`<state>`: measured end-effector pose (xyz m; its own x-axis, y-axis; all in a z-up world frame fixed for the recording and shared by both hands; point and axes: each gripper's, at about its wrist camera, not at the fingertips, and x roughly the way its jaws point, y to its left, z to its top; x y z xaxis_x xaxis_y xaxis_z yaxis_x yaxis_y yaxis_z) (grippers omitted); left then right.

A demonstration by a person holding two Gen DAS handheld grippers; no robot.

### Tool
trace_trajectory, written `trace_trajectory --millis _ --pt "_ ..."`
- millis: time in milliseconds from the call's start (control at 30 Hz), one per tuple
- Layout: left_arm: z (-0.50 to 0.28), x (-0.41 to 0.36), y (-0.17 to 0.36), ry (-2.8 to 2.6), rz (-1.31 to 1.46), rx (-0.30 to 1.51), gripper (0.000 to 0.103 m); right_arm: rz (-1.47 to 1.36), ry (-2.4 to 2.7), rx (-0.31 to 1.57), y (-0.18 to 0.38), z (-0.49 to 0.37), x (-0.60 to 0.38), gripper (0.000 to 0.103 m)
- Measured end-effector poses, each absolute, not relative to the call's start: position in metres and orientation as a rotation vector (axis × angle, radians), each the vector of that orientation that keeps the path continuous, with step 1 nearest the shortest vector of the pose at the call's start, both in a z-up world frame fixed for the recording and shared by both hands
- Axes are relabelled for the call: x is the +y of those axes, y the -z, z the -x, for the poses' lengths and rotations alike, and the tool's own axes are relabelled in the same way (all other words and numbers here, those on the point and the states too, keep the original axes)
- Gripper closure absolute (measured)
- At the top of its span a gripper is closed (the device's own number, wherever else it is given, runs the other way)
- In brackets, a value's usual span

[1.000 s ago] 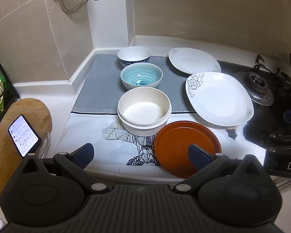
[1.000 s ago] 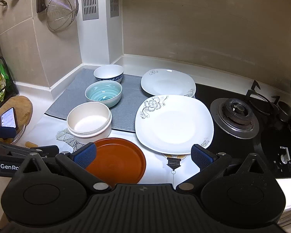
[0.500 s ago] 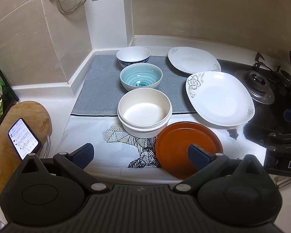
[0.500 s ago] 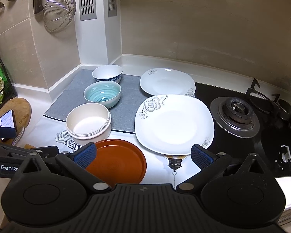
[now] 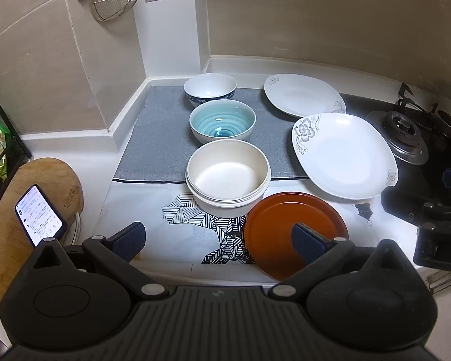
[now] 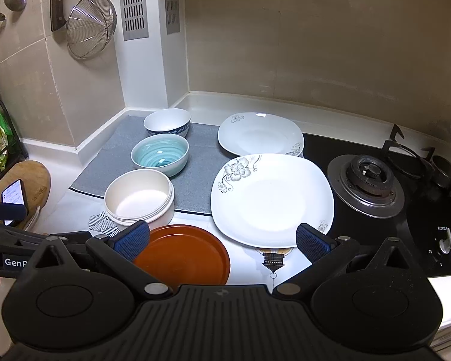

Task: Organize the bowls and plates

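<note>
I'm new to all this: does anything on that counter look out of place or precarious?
Mostly tidy. The large flowered plate juts off the grey mat onto the black stovetop, close to a burner. A lit phone rests on the wooden cutting board.

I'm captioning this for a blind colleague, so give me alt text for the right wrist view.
The open right gripper hovers empty over a kitchen counter, above an orange plate and a large white flowered plate. Behind them, three bowls line a grey mat beside a second white plate and a gas burner.
</note>
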<state>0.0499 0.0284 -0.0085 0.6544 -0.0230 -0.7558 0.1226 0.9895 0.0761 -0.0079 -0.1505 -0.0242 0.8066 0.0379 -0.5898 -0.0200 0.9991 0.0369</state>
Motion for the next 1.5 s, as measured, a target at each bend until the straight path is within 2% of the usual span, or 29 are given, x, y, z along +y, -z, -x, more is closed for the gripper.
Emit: trace_trajectory --millis 700,1067,1500 --pt "-0.063 0.028 0.014 0.093 -0.121 0.884 0.000 -0.042 -0.021 0.653 0.029 -0.001 -0.153 0.000" --pt "-0.087 0.062 0.031 0.055 -0.039 0.947 0.000 -0.083 -0.075 0.666 0.034 -0.021 -0.149 0.000" --pt "-0.122 0.086 0.055 0.165 -0.002 1.033 0.000 -0.200 -0.038 0.783 0.051 -0.052 -0.145 0.000"
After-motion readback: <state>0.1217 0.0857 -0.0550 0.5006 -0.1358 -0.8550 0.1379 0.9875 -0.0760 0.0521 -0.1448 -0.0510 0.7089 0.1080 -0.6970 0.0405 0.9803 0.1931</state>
